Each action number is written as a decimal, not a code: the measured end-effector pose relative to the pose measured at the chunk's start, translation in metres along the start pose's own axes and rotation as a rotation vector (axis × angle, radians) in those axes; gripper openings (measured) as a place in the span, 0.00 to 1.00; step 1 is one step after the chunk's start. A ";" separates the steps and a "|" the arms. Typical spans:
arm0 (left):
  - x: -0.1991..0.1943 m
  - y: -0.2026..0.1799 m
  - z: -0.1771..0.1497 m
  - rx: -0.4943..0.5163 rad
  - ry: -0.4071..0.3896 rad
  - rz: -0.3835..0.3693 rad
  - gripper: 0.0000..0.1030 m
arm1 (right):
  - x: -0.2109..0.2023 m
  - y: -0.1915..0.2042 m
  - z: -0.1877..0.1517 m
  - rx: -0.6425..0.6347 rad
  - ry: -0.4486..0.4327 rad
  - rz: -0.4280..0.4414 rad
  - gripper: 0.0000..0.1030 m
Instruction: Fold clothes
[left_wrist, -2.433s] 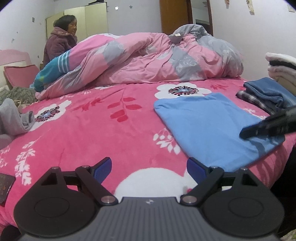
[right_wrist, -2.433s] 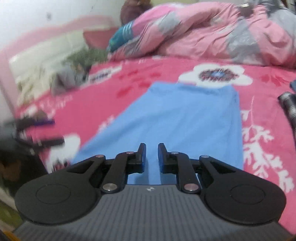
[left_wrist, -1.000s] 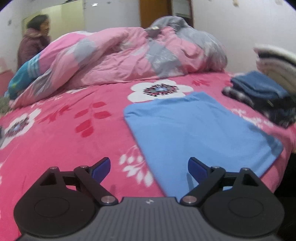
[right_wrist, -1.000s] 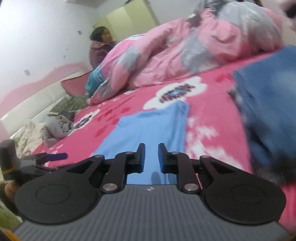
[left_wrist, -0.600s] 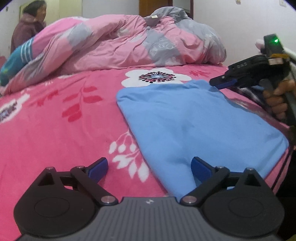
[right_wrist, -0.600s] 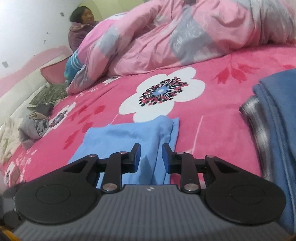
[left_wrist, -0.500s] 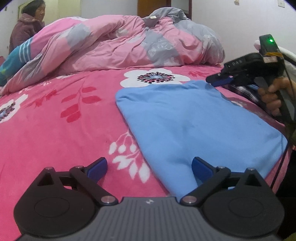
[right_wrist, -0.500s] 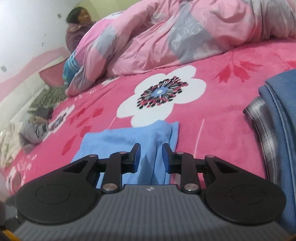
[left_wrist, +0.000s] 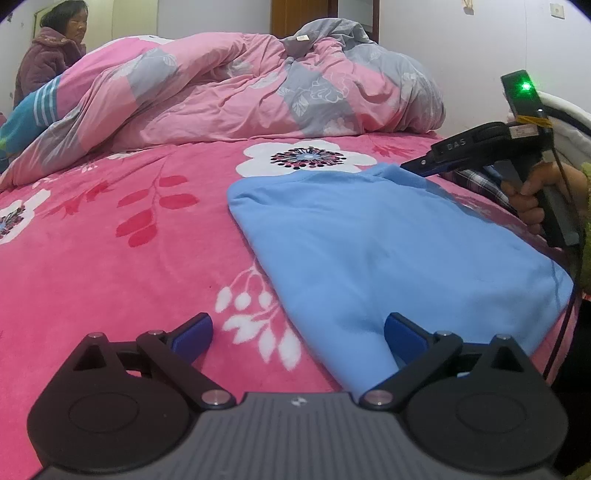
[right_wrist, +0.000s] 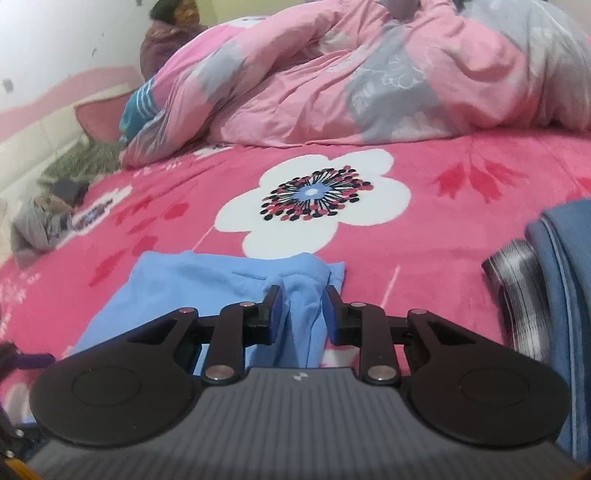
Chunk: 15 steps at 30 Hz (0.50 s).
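A light blue garment (left_wrist: 388, 251) lies folded flat on the pink flowered bedspread (left_wrist: 110, 258). My left gripper (left_wrist: 297, 328) is wide open low over the garment's near corner, one fingertip over the fabric and the other over the bedspread. In the right wrist view my right gripper (right_wrist: 301, 306) sits at the garment's (right_wrist: 192, 280) far right corner. Its jaws stand narrowly apart, with a raised fold of blue cloth showing between them and no visible pinch. The left wrist view shows the right gripper (left_wrist: 421, 168) and the hand (left_wrist: 532, 199) holding it.
A rumpled pink and grey quilt (left_wrist: 221, 92) is heaped across the back of the bed. A person (left_wrist: 48, 55) sits behind it at far left. Folded dark blue (right_wrist: 561, 277) and plaid (right_wrist: 517, 295) clothes are stacked at right. Loose clothes (right_wrist: 40, 221) lie at left.
My right gripper has swung in from the stacked clothes to the garment's far right corner, its jaws parting slightly. My left gripper turned toward the garment and sank nearer its near corner.
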<state>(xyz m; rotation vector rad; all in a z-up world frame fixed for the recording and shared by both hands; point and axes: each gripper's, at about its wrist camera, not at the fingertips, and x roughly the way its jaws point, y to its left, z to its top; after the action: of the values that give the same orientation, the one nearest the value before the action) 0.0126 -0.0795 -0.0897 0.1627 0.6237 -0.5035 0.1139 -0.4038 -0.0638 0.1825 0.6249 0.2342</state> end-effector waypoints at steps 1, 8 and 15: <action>0.000 0.000 0.000 0.000 0.000 0.000 0.98 | 0.002 0.001 0.001 -0.010 0.006 -0.005 0.22; 0.001 0.000 0.000 -0.002 -0.002 -0.001 0.98 | 0.018 -0.002 0.005 -0.043 0.019 -0.004 0.22; 0.000 0.000 -0.001 -0.002 -0.004 0.001 0.98 | 0.014 0.007 0.004 -0.120 -0.060 -0.024 0.03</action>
<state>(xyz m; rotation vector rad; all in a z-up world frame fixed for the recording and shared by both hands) 0.0123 -0.0794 -0.0908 0.1595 0.6198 -0.5020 0.1260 -0.3933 -0.0663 0.0659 0.5516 0.2417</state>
